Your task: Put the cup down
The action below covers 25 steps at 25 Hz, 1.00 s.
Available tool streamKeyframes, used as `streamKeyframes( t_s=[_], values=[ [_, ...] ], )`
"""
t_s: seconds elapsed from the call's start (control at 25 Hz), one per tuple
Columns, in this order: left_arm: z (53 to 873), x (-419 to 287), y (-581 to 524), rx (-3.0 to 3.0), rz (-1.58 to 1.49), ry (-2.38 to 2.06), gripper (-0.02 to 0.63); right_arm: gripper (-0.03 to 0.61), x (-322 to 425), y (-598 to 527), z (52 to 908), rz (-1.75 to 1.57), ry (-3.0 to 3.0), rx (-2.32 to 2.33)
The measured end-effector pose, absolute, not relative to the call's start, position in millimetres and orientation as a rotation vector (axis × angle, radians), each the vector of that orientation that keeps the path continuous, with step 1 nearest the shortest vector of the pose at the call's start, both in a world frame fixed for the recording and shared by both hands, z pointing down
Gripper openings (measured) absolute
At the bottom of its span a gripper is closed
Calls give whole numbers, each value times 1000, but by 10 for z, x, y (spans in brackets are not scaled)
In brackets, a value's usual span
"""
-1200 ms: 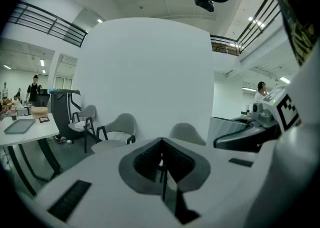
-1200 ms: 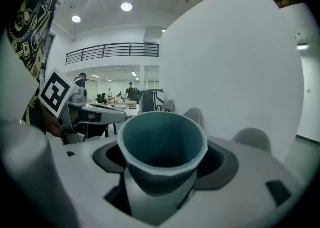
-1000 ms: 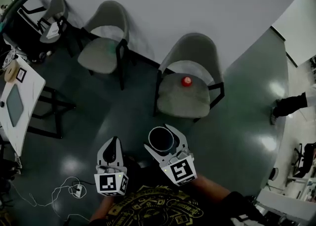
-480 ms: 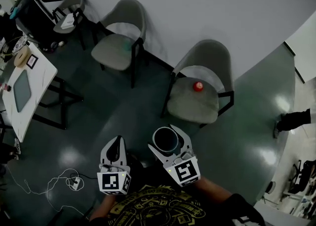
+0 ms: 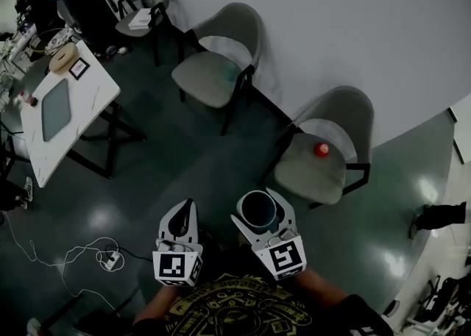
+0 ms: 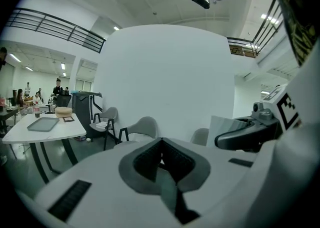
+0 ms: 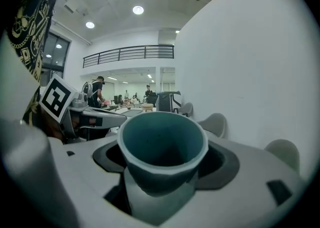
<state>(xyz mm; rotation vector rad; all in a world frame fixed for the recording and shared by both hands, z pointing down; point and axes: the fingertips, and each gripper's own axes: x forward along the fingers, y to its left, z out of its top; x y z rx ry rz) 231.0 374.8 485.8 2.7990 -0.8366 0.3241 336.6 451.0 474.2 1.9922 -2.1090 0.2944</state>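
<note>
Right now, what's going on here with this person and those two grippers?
A person stands holding a gripper in each hand. The right gripper is closed on a teal cup, upright and empty, held in the air and not yet set down. The left gripper is shut with nothing in it. The nearest chair has a small red object on its seat; a white table stands to the left.

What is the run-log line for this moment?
right gripper: shut on cup | left gripper: shut, empty | cup: upright, not yet down
</note>
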Motion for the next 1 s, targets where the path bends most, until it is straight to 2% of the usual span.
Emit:
streamKeyframes(
  t_s=[1.0],
  values=[
    [4699,1178,2412,2718,223,-975,11,379,2323,3044,4476,219,-2165,1879]
  ],
)
